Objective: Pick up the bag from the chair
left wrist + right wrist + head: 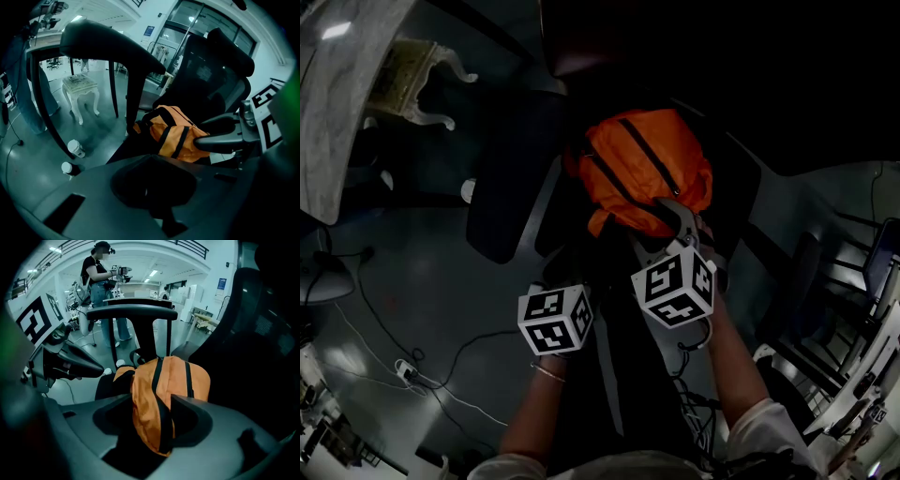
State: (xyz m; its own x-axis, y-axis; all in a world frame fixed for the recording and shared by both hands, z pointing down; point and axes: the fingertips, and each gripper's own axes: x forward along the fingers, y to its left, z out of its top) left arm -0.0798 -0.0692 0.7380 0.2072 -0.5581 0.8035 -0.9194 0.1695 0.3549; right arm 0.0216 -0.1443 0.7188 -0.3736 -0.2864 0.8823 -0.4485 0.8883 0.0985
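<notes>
While on chair (213, 75), bag (164, 380) clenched in jaws of right gripper (151, 423); left gripper (152, 185) with jaws together.

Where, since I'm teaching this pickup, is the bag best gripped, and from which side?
Grip the slack fold at the bag's near end, coming from the front. The fabric bunches there into a thin ridge, and the chair's back blocks the far side. The right hand-held gripper is clamped there.

Head view is dim; gripper views brighter, ceiling-lit, fisheye-warped, dark at corners.
</notes>
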